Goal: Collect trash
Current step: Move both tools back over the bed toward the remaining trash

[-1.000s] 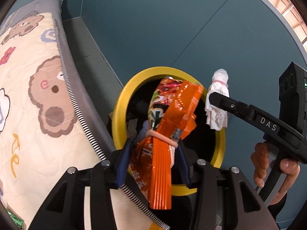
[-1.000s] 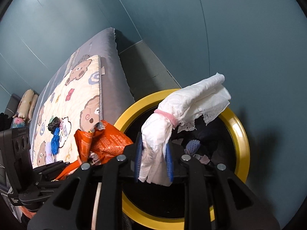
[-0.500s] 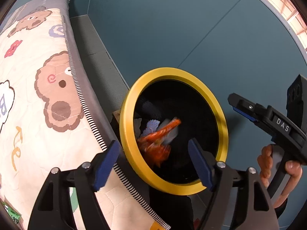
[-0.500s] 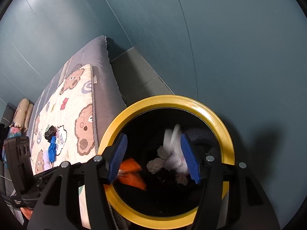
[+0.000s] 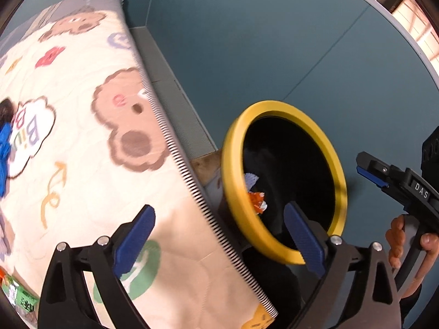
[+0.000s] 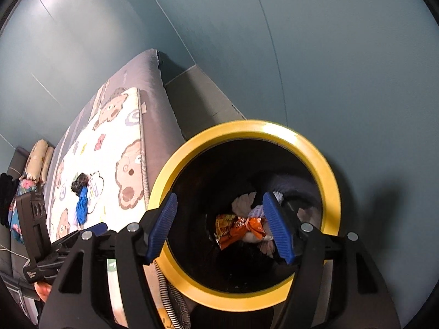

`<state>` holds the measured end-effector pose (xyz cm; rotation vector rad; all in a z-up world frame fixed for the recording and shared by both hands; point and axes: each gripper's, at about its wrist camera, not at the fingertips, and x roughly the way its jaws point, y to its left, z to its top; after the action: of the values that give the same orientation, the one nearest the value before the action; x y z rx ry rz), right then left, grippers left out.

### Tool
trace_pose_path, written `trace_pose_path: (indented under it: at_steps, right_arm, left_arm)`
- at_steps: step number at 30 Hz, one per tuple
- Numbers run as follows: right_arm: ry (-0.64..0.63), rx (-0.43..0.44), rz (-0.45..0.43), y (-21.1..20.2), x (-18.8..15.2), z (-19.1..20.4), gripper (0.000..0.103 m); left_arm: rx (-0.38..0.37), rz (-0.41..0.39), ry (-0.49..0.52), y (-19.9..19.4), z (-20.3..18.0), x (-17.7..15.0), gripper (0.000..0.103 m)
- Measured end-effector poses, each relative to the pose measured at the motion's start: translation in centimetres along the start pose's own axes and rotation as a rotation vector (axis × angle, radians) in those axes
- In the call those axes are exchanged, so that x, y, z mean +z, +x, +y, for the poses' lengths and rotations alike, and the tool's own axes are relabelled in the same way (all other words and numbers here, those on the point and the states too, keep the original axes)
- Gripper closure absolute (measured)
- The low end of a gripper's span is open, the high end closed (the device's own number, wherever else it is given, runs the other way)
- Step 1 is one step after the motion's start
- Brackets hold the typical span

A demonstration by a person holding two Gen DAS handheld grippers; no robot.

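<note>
Both dropped already: orange snack wrapper [image 6: 238, 229] and white tissue wad [image 6: 253, 237] down in the yellow-rimmed bin [image 6: 333, 181] lower centre, left hand-held gripper [image 5: 219, 238] and right hand-held gripper [image 6: 219, 229] just sprung wide, empty, probably to let them fall.

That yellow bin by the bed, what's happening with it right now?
A person with a gripper in each hand is clearing trash. The left gripper and right gripper have just been opening and hold nothing. The orange wrapper and white wad lie inside the yellow-rimmed bin. A blue item is on the bear-print quilt.
</note>
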<state>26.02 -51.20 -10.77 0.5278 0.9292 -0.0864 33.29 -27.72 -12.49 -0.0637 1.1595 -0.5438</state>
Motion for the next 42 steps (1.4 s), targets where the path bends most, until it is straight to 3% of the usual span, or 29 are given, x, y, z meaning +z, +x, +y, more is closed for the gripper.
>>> trace_pose_path:
  at_steps: [16, 42]
  right_arm:
    - [-0.148, 0.035, 0.072, 2.5, -2.3, 10.0, 0.038]
    - [-0.407, 0.172, 0.182, 7.0, -7.0, 29.4, 0.038]
  left_arm:
    - [0.048, -0.069, -0.144, -6.0, 10.3, -2.0, 0.010]
    - [0.215, -0.116, -0.295, -16.1, 24.1, -9.6, 0.010]
